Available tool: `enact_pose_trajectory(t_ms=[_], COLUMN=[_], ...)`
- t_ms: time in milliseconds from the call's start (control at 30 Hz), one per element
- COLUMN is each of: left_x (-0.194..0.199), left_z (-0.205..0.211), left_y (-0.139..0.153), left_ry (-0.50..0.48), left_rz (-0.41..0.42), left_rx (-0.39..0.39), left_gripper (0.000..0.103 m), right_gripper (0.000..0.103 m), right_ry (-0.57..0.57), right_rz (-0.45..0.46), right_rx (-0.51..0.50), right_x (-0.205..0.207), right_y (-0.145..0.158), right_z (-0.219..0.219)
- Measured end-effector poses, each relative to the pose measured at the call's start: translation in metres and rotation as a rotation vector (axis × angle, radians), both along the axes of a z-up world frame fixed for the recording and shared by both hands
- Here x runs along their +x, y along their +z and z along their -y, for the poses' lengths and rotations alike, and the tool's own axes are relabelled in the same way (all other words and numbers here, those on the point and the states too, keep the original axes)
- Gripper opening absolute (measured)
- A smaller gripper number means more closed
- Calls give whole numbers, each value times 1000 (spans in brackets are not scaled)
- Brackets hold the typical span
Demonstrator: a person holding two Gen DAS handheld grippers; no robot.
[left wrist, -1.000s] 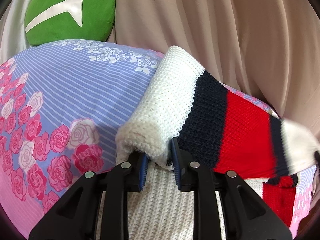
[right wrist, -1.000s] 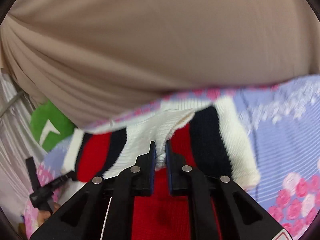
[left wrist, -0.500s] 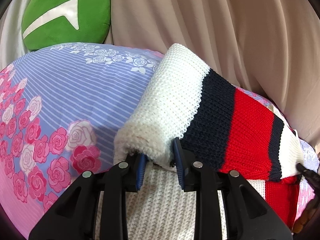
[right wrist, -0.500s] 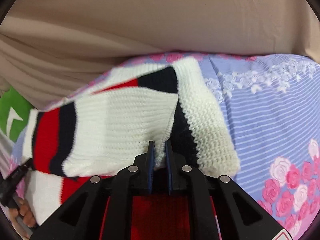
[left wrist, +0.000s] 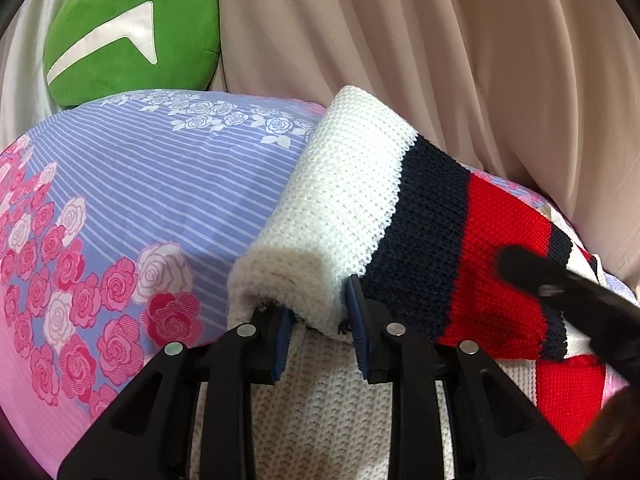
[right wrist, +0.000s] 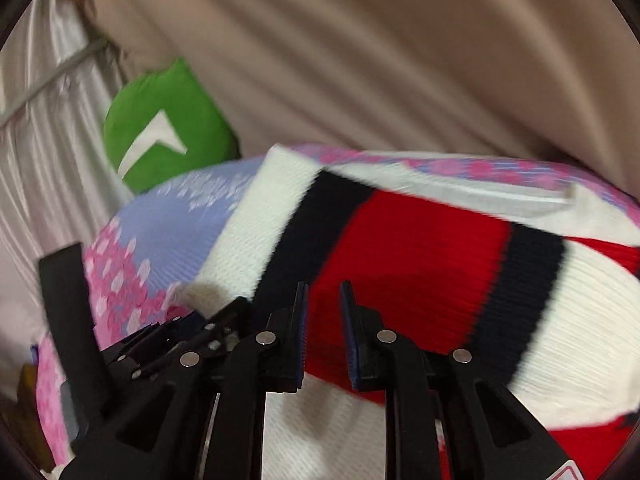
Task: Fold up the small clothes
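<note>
My left gripper (left wrist: 318, 326) has its blue-padded jaws parted around the rolled white end of the striped knit sweater (left wrist: 400, 240), a chunky white, navy and red garment. The left pad sits at the mouth of the roll and the right pad against its outer side; the fold bulges between them, and I cannot tell whether they bear on the knit or only bracket it. From that roll the folded flap runs forward and to the right of my left jaws, white first, then navy, then red. Beneath the jaws lies a flat layer of white ribbed knit.

My right gripper (right wrist: 323, 330) has its jaws apart with nothing between them. Its fingertips sit just over the red band of the sweater (right wrist: 420, 248), with the navy stripe to their left and a second navy stripe and white knit to their right. This view is motion-blurred. The left gripper's black body (right wrist: 160, 344) shows just left of my right jaws. In the left view, the right gripper appears as a blurred black shape (left wrist: 568, 292) over the red band.

The sweater rests on a lilac striped bedsheet printed with pink and white roses (left wrist: 140, 200), spreading left of my left jaws. Beyond it stand a round green plush cushion with a white chevron (left wrist: 132, 36) and a draped beige curtain (left wrist: 440, 60).
</note>
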State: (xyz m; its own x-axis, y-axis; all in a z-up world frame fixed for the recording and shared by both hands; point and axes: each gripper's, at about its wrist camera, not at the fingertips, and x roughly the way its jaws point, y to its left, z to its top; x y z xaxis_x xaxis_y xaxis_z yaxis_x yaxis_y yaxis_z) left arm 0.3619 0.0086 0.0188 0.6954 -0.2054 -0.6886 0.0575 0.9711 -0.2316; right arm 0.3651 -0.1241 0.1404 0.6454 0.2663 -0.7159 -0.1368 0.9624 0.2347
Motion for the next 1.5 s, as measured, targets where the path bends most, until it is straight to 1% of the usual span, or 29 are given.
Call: enact_pose_trajectory(t_ms=[33,67,100,200,300,333,433,500,533,567,600,633,733,833,867,900,933,967,1000,1067,1133,1167,1200,1267,1300,1400,1433,1467,1500], left_x=[1,1,2,2,2,2,3,3,3,4,4,4,4,5,4,3,2,2,1,1,1,0,0,1,1,2,3,4,4], left_z=[-1,-1,-2,-5,-5,-5,-6,-6,-6,-6,-7,-6,-7,-8,-8,-8,-8,-9,-9,-10,-9,-9,-8,-6,-5,-5,-6,-6,-6], left_y=[0,0,0,1,0,0,0,0,0,0,0,0,0,0,0,0,0,0,0,0,-1,-1,-1,-2,-2,-2,-2,-2,-2], left_ry=[0,-1,-2,-2,-3,-3,-5,-5,-4,-4,-4,-4,-6,-6,-5,-3,-2,1,5,7,6,5,3,0,-1,-2,-3,-3,-4], left_rz=[0,0,-1,-1,0,0,0,1,1,1,1,1,1,1,1,2,3,5,6,6,6,7,7,6,6,4,4,4,3], left_rx=[-1,-3,-4,-1,6,6,5,8,9,11,10,9,5,2,1,-1,-3,-6,-7,-7,2,6,10,21,26,26,26,26,26], left_gripper=[26,26,26,27,27,27,27,27,27,27,27,27,27,27,27,27,27,27,27,27,27,27,27,28,28,28,28,28,28], right_gripper=[17,8,5,4,4,4,0,0,1,8,10,16,41,44,44,41,14,7,7,6,6,6,6,6,5,7,9,17,18], right_ry=[-5,-22,-35,-92,-221,-283,-411,-439,-454,-490,-494,-492,-510,-525,-523,-506,-475,-430,-427,-433,-454,-477,-499,-502,-498,-505,-496,-487,-476], right_rz=[-11,-16,-17,-14,-10,-12,-15,-13,-12,-9,11,24,36,-27,-27,-26,-22,2,39,162,212,179,117,-33,10,5,13,17,14], right_rx=[-20,-37,-48,-37,-50,-44,2,67,83,37,7,3,7,-5,-12,-22,-17,19,26,14,13,-18,-50,-57,-40,19,31,48,72], right_x=[6,6,8,-8,-34,-46,-78,-94,-100,-105,-110,-114,-117,-100,-97,-94,-92,-93,-96,-111,-118,-111,-100,-76,-79,-86,-90,-95,-100], right_y=[-7,-12,-17,-24,-23,-23,-26,-26,-24,-19,-15,-12,-14,-26,-25,-22,-19,-10,-2,26,36,28,12,-31,-32,-19,-14,-12,-10], right_z=[-1,2,8,50,115,146,213,238,244,244,241,238,238,240,239,238,235,231,229,223,228,235,243,256,258,260,257,256,256])
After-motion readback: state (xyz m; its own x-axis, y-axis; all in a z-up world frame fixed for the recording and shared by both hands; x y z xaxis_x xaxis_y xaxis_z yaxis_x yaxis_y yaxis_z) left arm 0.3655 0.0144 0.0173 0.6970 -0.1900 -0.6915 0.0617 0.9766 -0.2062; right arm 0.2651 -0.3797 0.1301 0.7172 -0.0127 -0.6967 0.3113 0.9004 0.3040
